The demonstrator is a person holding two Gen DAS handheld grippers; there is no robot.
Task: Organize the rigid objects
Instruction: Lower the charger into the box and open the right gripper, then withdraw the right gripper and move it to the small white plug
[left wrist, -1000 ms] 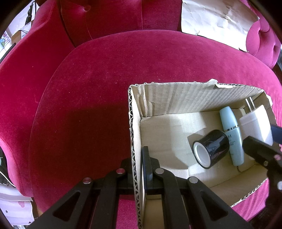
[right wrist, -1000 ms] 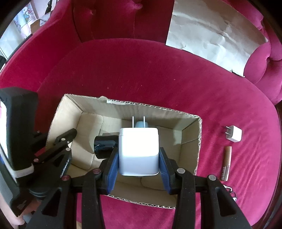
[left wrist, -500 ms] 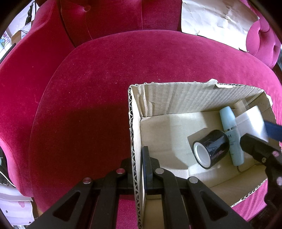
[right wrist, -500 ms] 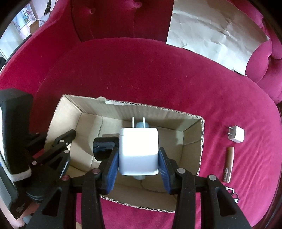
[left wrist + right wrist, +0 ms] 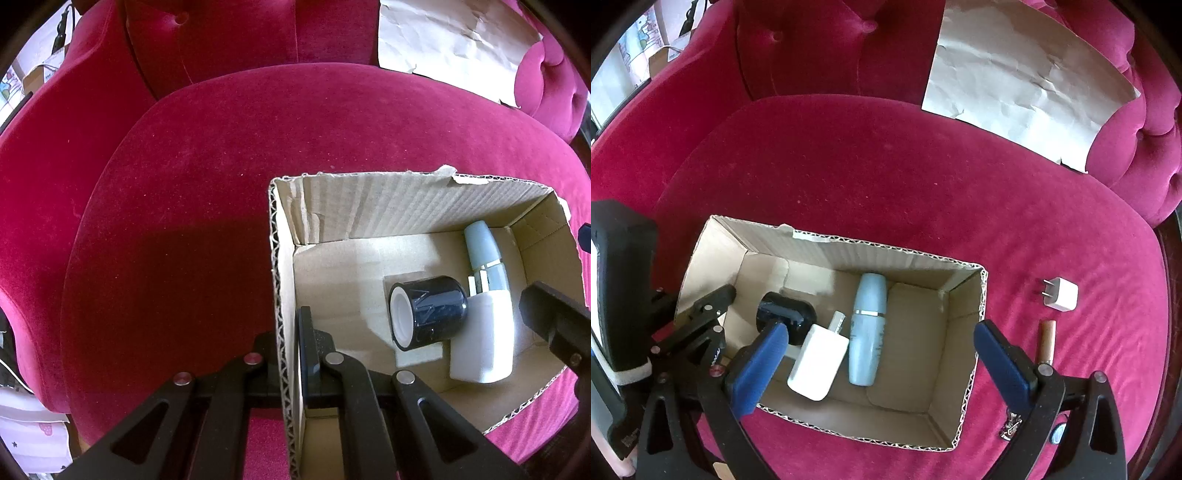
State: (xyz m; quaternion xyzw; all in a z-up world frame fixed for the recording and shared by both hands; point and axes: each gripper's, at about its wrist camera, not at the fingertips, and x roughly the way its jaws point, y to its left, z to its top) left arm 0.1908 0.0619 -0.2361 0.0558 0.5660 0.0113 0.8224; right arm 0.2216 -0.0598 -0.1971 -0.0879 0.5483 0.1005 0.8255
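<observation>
The crimson velvet sofa seat (image 5: 886, 177) carries everything, with a creased sheet of pale paper (image 5: 1027, 77) leaning on its backrest. On the seat stands the open brown corrugated cardboard box (image 5: 964, 373), the place where the rigid objects are being gathered.

The left gripper (image 5: 290, 332) is clamped tight on the box's near side wall, one finger outside and one inside, which steadies the box. The right gripper (image 5: 882, 354) hangs over the box with its blue-padded jaws spread wide and nothing between them; they have just been opening. The large white plug-in charger block (image 5: 818, 363) lies on the box floor, leaning against the black roll of tape (image 5: 786, 315) on one side and just beside the pale blue cosmetic bottle (image 5: 868, 328) on the other.

The release looks complete, so the step to do well now is the retreat: the right gripper would best rise straight up, jaws wide, so the pads do not catch the box's far wall. The left grip should hold until the other is clear.

Still outside, on the cushion beside the box, are the small white cube charger (image 5: 1060, 295) and the slim brown cosmetic tube (image 5: 1046, 341), lying near each other; either seems a fair next pick.
</observation>
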